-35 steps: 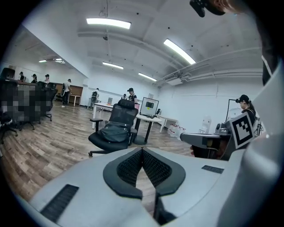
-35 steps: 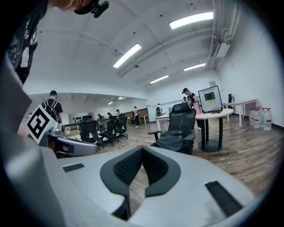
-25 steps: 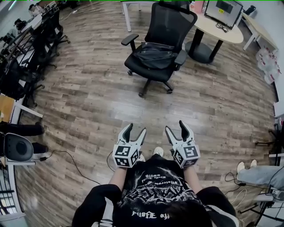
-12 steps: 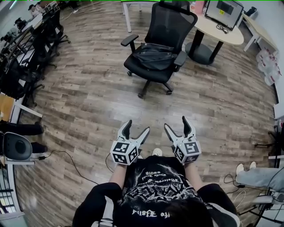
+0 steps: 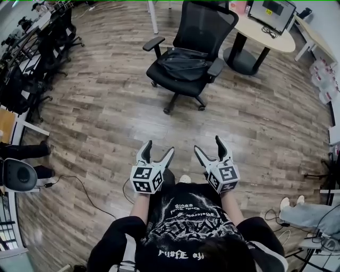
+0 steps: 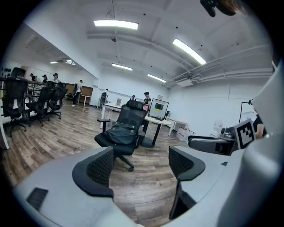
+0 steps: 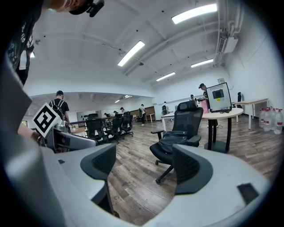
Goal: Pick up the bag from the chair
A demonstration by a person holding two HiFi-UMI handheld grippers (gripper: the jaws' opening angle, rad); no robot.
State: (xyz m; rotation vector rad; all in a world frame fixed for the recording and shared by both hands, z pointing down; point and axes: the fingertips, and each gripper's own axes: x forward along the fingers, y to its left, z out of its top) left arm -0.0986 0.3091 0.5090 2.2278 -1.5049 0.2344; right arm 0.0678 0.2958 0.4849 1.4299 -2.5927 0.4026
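A black bag (image 5: 183, 62) lies on the seat of a black mesh office chair (image 5: 201, 33) at the top middle of the head view. The bag (image 6: 119, 132) and chair (image 6: 133, 116) also show ahead in the left gripper view, and the bag (image 7: 172, 142) on the chair (image 7: 187, 114) in the right gripper view. My left gripper (image 5: 155, 153) and right gripper (image 5: 209, 149) are held side by side in front of the person's chest, well short of the chair. Both stand open with nothing between the jaws.
A round table (image 5: 268, 38) with a monitor (image 5: 272, 11) stands right of the chair. Black chairs and desks (image 5: 37, 48) line the left side. Cables (image 5: 87, 191) run over the wood floor. A person's leg (image 5: 311, 212) shows at the lower right. Bottled water packs (image 5: 322, 79) sit at the right wall.
The view has crept forward: the chair sits slightly higher in the frame. Both grippers stay open, shifted a little, with the left one drifting slightly left.
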